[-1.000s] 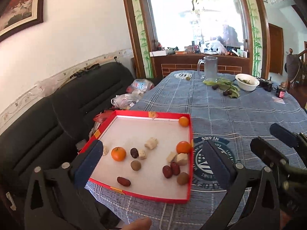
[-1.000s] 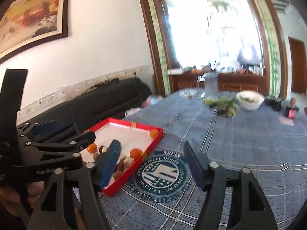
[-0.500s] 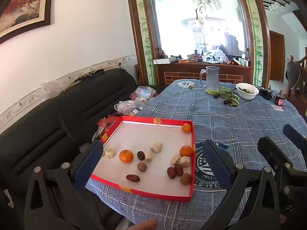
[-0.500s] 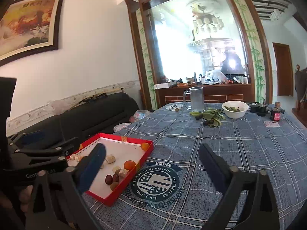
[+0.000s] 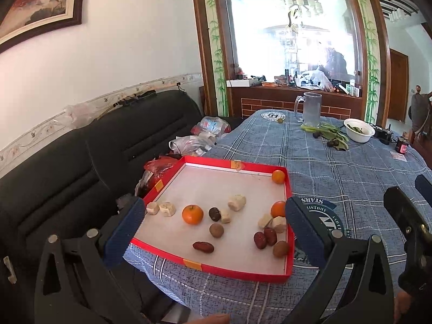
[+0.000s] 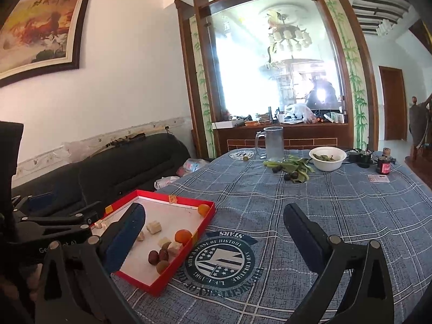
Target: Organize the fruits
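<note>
A red-walled tray (image 5: pixel 259 274) sits at the table's near left corner; it also shows in the right wrist view (image 6: pixel 159 287). In it lie scattered fruits: three oranges, one (image 5: pixel 192 214) left of centre, one (image 5: pixel 278 209) by the right wall, one (image 5: pixel 278 176) in the far right corner; several dark red dates (image 5: pixel 203 247); brown round fruits (image 5: pixel 216 230); pale banana chunks (image 5: pixel 236 202). My left gripper (image 5: pixel 213 229) is open and empty, above the tray's near side. My right gripper (image 6: pixel 213 240) is open and empty, over the tablecloth right of the tray.
A blue checked tablecloth (image 6: pixel 324 205) covers the table. At the far end stand a glass mug (image 6: pixel 273 143), a white bowl (image 6: pixel 327 158), green leaves with dark fruits (image 6: pixel 293 166) and a small bottle (image 6: pixel 383 164). A black sofa (image 5: pixel 81 162) with plastic bags runs along the left.
Both grippers have drawn back and risen, so the tray and table look farther away. Both jaws stay open. The fruits have not moved.
</note>
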`<state>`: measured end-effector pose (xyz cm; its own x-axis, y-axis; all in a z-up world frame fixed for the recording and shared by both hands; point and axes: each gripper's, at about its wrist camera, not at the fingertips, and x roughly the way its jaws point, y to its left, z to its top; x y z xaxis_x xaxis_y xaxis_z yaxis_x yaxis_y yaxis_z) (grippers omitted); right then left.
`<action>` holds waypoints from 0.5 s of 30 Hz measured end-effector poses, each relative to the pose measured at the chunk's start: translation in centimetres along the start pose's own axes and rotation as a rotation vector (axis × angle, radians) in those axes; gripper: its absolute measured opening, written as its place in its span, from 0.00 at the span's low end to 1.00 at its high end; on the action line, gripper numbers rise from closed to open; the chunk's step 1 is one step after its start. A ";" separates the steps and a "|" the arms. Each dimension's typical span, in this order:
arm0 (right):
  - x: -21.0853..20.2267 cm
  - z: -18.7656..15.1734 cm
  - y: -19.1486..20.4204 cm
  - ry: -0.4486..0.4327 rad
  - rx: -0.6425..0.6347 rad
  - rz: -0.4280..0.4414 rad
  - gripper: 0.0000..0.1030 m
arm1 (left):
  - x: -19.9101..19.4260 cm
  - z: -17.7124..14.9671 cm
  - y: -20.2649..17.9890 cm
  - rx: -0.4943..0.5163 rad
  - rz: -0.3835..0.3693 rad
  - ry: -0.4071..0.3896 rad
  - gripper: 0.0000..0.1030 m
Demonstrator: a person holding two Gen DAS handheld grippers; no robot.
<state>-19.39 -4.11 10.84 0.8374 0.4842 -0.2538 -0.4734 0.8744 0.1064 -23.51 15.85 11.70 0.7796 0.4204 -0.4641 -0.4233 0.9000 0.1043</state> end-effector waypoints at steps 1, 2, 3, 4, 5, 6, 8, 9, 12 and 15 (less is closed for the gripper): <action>0.0 0.0 0.2 0.003 -0.008 0.000 0.99 | 0.1 -0.1 0.0 0.001 0.001 0.001 1.00; 0.0 -0.1 0.3 0.004 -0.013 0.001 0.99 | 0.1 -0.1 0.1 0.001 0.002 0.001 1.00; 0.1 -0.1 0.5 0.005 -0.019 0.002 0.99 | 0.2 -0.2 0.1 0.002 0.002 0.001 1.00; 0.0 -0.2 0.6 0.007 -0.026 0.001 0.99 | 0.2 -0.2 0.2 0.002 0.003 0.000 1.00; 0.1 -0.2 0.7 0.009 -0.030 0.001 0.99 | 0.2 -0.2 0.3 0.000 0.005 -0.001 1.00; 0.1 -0.2 0.8 0.013 -0.035 0.002 0.99 | 0.2 -0.2 0.4 -0.002 0.004 -0.003 1.00; 0.3 -0.3 0.9 0.018 -0.039 0.004 0.99 | 0.3 -0.2 0.5 -0.006 0.004 -0.005 1.00; 0.3 -0.3 0.9 0.020 -0.039 0.005 0.99 | 0.4 -0.2 0.6 -0.009 0.005 -0.005 1.00; 0.6 -0.3 0.9 0.030 -0.036 0.006 0.99 | 0.5 -0.2 0.8 -0.018 0.002 -0.009 1.00; 1.0 -0.3 0.8 0.044 -0.030 0.009 0.99 | 0.8 -0.2 1.0 -0.022 0.000 -0.007 1.00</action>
<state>-19.03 -2.97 10.39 0.8206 0.4893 -0.2954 -0.4891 0.8686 0.0800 -23.40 17.06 11.30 0.7829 0.4213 -0.4577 -0.4330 0.8973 0.0853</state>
